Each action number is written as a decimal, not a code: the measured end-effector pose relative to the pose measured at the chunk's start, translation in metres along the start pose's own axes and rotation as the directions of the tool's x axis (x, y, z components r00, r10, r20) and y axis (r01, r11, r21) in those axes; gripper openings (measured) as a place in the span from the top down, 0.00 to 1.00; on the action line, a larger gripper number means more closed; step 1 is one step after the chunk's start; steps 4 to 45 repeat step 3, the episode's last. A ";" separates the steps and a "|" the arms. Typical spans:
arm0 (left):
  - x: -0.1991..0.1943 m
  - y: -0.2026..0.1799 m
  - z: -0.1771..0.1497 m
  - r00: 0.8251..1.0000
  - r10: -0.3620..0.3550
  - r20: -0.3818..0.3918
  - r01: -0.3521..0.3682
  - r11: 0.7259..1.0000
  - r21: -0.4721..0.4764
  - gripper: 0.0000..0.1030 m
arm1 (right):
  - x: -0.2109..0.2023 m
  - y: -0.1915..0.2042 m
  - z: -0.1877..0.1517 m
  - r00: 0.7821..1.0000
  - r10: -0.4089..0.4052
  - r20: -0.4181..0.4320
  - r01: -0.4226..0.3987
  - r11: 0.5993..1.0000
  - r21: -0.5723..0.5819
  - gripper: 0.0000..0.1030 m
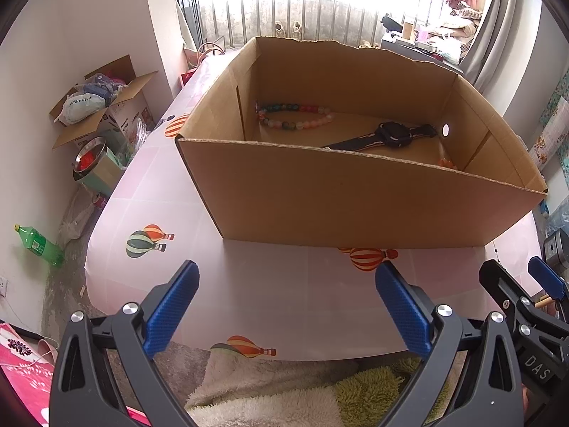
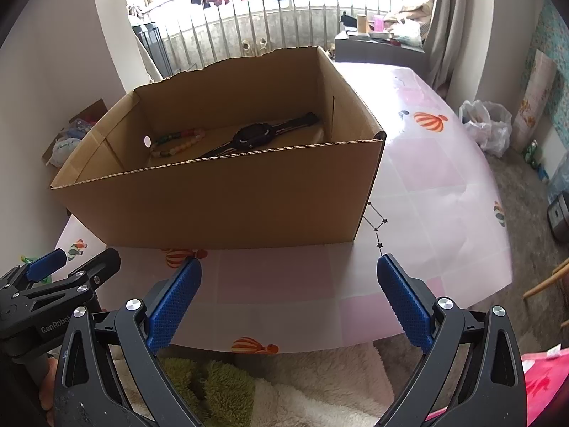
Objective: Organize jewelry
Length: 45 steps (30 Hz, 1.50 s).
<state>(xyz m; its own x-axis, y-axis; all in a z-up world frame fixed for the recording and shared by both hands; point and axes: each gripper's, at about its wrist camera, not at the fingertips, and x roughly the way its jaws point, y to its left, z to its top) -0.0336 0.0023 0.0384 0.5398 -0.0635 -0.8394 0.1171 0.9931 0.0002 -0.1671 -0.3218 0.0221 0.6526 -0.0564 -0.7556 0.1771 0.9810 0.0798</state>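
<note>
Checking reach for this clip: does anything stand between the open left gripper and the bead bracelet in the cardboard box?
Yes. The cardboard box's near wall rises between the left gripper and the bead bracelet, which lies on the box floor by the far-left corner. The gripper is outside, low, over the table edge; the box top is open above.

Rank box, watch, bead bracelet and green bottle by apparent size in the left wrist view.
1. Box
2. Watch and bead bracelet: look alike, unranked
3. Green bottle, though it lies farther off on the floor
</note>
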 end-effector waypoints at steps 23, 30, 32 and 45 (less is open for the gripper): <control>0.001 0.001 0.002 1.000 0.004 -0.003 -0.004 1.000 -0.006 0.05 | 0.001 -0.002 0.001 1.000 0.003 -0.002 -0.003 1.000 0.000 0.08; 0.001 0.001 0.002 1.000 0.004 -0.003 -0.004 1.000 -0.006 0.05 | 0.001 -0.002 0.001 1.000 0.003 -0.002 -0.003 1.000 0.000 0.08; 0.001 0.001 0.002 1.000 0.004 -0.003 -0.004 1.000 -0.006 0.05 | 0.001 -0.002 0.001 1.000 0.003 -0.002 -0.003 1.000 0.000 0.08; 0.001 0.001 0.002 1.000 0.004 -0.003 -0.004 1.000 -0.006 0.05 | 0.001 -0.002 0.001 1.000 0.003 -0.002 -0.003 1.000 0.000 0.08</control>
